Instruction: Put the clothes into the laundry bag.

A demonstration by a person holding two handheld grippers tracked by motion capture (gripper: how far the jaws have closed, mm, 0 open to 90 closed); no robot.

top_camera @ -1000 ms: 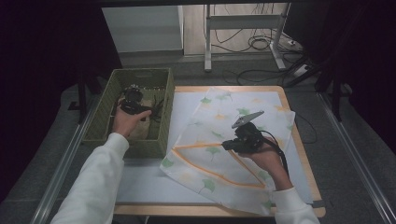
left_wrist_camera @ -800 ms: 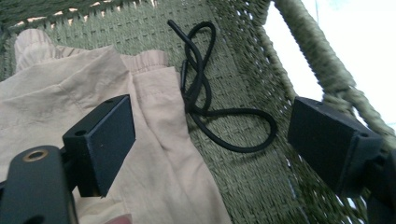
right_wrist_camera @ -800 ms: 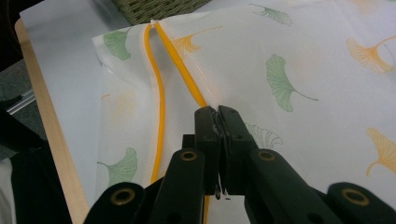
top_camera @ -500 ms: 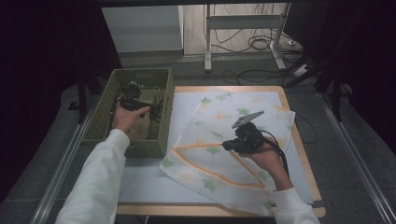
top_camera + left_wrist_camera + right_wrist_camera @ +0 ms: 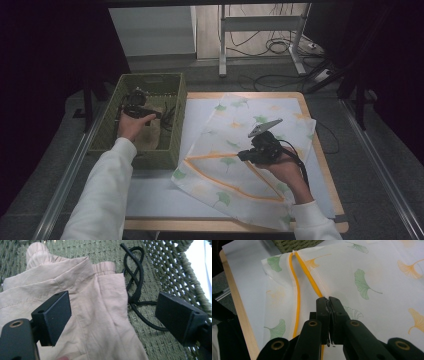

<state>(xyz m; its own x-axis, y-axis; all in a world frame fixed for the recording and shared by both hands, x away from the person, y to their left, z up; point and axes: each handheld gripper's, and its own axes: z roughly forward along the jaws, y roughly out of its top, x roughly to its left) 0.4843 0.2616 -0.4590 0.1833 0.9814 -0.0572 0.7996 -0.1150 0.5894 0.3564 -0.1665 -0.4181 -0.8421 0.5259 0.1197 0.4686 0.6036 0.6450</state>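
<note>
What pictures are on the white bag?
Green and orange ginkgo leaves, with an orange edge, on the bag. Right gripper view shows it best.

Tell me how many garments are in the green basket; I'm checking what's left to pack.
1 that I can see: a beige garment on the floor of the green basket, under the left gripper, whose jaws stand open. More may be hidden beneath it.

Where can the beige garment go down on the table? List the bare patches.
Free: the pale mat between the green basket and the table's near edge, left of the ginkgo-print bag. A narrow strip along the mat's far edge. Crowded: the middle and right, under the bag and the right tongs.
</note>
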